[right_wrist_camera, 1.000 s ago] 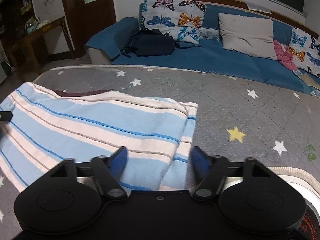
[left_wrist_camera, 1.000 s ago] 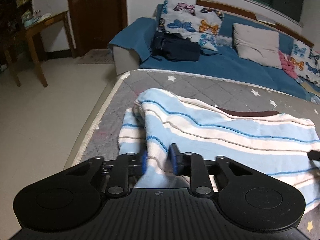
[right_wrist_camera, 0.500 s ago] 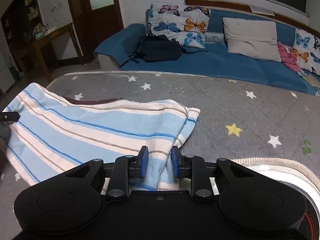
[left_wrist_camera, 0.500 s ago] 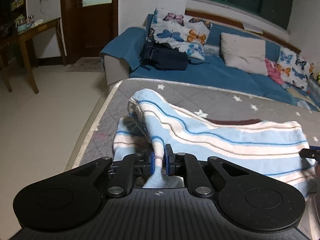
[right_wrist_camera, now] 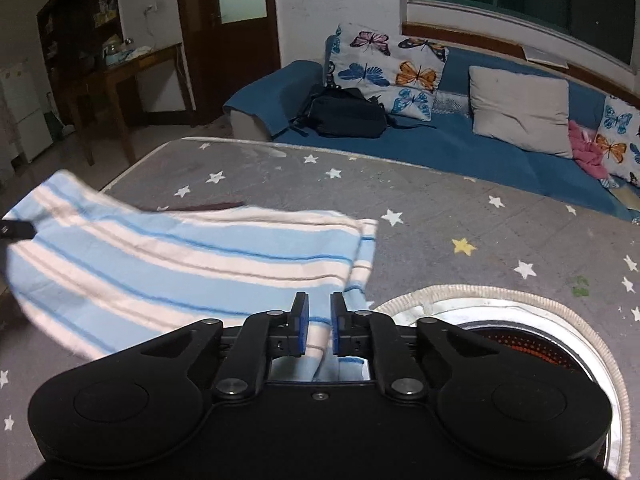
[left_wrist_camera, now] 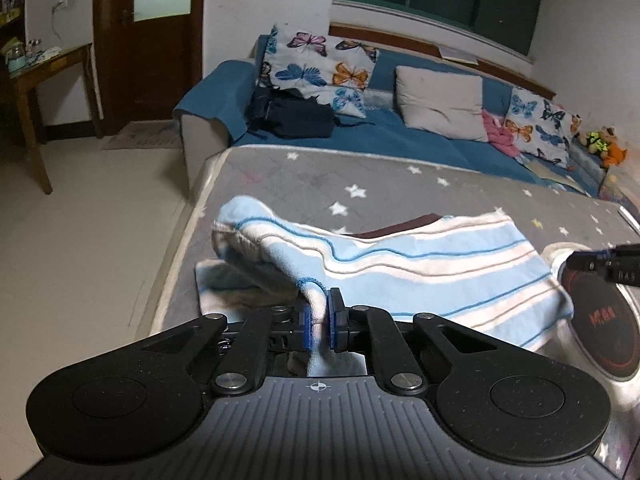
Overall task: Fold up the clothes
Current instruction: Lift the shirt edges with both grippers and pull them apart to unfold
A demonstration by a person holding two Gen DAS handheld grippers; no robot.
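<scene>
A light blue and white striped garment (left_wrist_camera: 420, 264) lies folded on the grey star-patterned mattress (left_wrist_camera: 320, 176). My left gripper (left_wrist_camera: 319, 320) is shut on its near left corner and holds that edge raised. My right gripper (right_wrist_camera: 319, 322) is shut on the near right corner of the same garment (right_wrist_camera: 180, 256), lifted a little off the mattress (right_wrist_camera: 460, 208). A dark brown piece (right_wrist_camera: 212, 207) shows under the far edge. The right gripper's tip shows at the right edge of the left wrist view (left_wrist_camera: 604, 262).
A blue sofa (left_wrist_camera: 400, 136) with butterfly cushions, a beige pillow and a black bag (left_wrist_camera: 296, 118) runs behind the mattress. A round metal device with a rope rim (right_wrist_camera: 560, 344) sits at the near right. The mattress's left edge (left_wrist_camera: 180, 248) drops to the tiled floor. A wooden table (right_wrist_camera: 120, 80) stands left.
Both grippers closed on the garment's near corners and rose, lifting the near edge off the mattress. The cloth now hangs between them.
</scene>
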